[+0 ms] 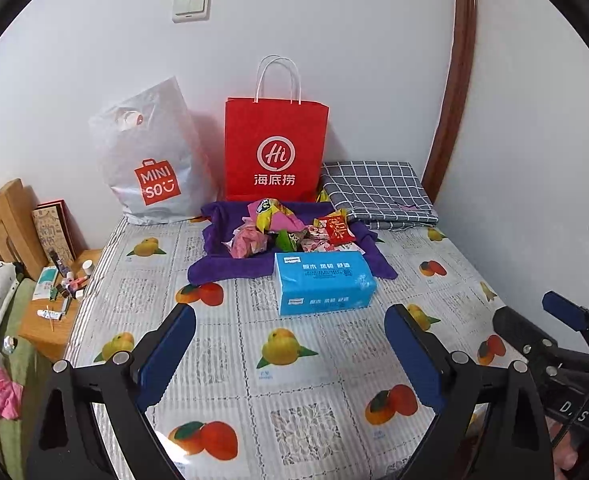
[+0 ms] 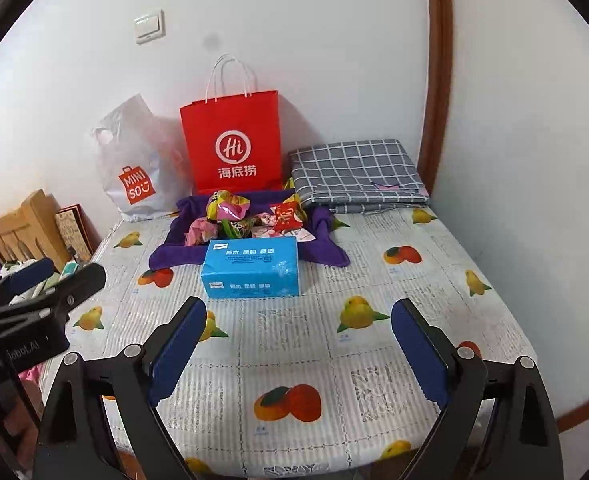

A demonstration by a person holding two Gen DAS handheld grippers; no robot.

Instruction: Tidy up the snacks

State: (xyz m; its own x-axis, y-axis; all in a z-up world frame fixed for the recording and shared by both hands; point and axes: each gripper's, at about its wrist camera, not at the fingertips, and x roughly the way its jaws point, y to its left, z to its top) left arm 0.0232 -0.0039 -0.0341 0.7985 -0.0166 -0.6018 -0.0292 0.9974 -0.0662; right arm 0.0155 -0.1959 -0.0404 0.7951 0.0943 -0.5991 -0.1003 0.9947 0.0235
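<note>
A pile of snack packets [image 1: 290,230] [image 2: 250,216] in pink, yellow, green and red wrappers lies in a tray draped with a purple cloth [image 1: 222,268] [image 2: 174,254] at the back of the table. A blue tissue pack [image 1: 324,282] [image 2: 252,268] stands just in front of it. My left gripper [image 1: 290,316] hangs open over the fruit-print tablecloth [image 1: 294,392], short of the tissue pack, nothing between its blue pads. My right gripper [image 2: 298,312] is open too, equally far back and empty. Each gripper shows at the edge of the other's view.
A red paper bag [image 1: 276,148] [image 2: 232,144] and a white plastic Miniso bag [image 1: 150,164] [image 2: 132,168] lean on the wall behind the tray. Folded grey checked fabric [image 1: 378,192] [image 2: 358,172] lies at the back right. A cluttered wooden nightstand [image 1: 60,292] stands left of the table.
</note>
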